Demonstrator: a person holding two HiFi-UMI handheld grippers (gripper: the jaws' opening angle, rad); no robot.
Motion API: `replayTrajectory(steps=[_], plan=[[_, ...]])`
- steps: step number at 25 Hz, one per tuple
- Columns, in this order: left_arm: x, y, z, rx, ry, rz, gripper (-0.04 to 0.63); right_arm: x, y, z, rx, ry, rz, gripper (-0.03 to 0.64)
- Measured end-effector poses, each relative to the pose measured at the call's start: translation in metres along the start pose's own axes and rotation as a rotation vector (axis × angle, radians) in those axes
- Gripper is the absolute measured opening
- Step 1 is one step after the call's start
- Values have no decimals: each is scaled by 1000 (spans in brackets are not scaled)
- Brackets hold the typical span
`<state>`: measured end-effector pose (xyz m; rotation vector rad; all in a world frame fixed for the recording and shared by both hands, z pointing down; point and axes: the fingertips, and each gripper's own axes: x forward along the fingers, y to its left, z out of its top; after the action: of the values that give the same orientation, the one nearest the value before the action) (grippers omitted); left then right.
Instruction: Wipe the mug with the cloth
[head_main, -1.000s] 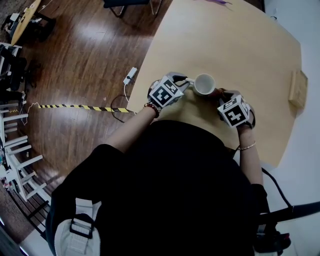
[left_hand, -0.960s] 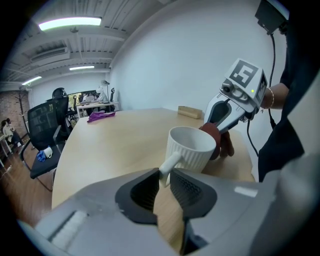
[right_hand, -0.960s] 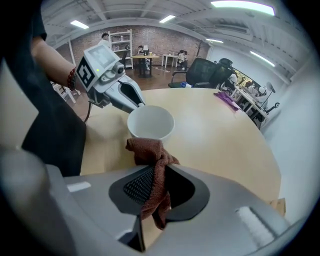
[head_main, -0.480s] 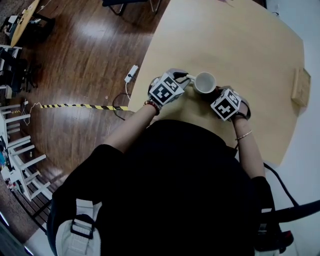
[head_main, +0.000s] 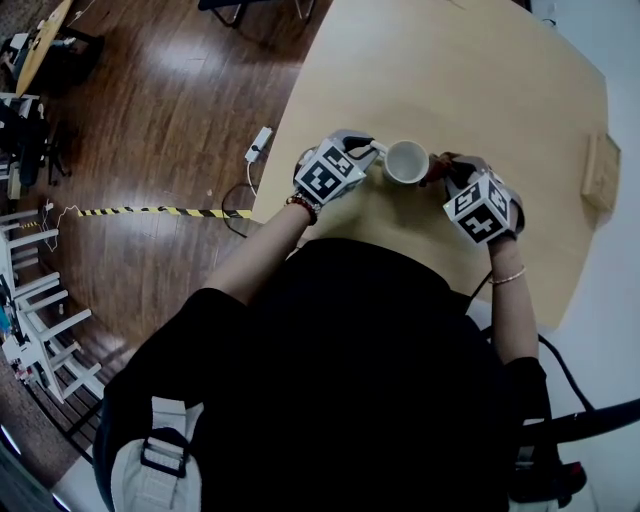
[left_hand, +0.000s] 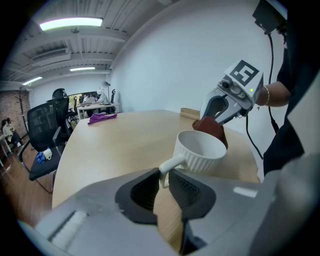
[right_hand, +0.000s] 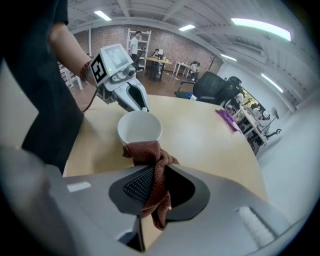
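Note:
A white ribbed mug (head_main: 407, 162) (left_hand: 200, 151) (right_hand: 139, 127) stands upright on the light wooden table (head_main: 480, 80). My left gripper (head_main: 372, 150) (left_hand: 163, 181) is shut on the mug's handle (left_hand: 168, 165) from the left. My right gripper (head_main: 445, 175) (right_hand: 159, 186) is shut on a brown cloth (right_hand: 152, 170) (left_hand: 212, 129), which is bunched against the mug's right outer side. The cloth (head_main: 437, 172) shows only as a small dark patch in the head view.
A small wooden block (head_main: 600, 172) lies near the table's right edge. A purple cloth (left_hand: 101, 117) (right_hand: 228, 120) rests at the far end of the table. Office chairs (left_hand: 45, 135) stand beyond it. The person's dark torso fills the near side.
My right gripper with the cloth has shifted along the mug's right side, first nearer the body, then out to the right and farther away. The left gripper and mug have stayed nearly still.

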<state>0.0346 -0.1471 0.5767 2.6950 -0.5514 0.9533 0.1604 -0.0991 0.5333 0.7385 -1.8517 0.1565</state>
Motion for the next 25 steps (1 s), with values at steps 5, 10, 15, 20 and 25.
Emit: replayTrajectory(steps=[5, 10, 15, 20, 25], plan=[[6, 6, 6, 7, -9, -5, 54, 4, -9, 10, -88, -32, -2, 64], [11, 11, 10, 13, -2, -8, 49, 29, -2, 4, -132, 7, 18, 64], [14, 14, 13, 23, -5, -20, 49, 53, 3, -3, -197, 63, 29, 64], [16, 15, 15, 37, -4, -31, 48, 60, 2, -4, -196, 70, 35, 64], [18, 15, 17, 50, -5, -42, 46, 50, -10, 1, -201, 40, -7, 64]])
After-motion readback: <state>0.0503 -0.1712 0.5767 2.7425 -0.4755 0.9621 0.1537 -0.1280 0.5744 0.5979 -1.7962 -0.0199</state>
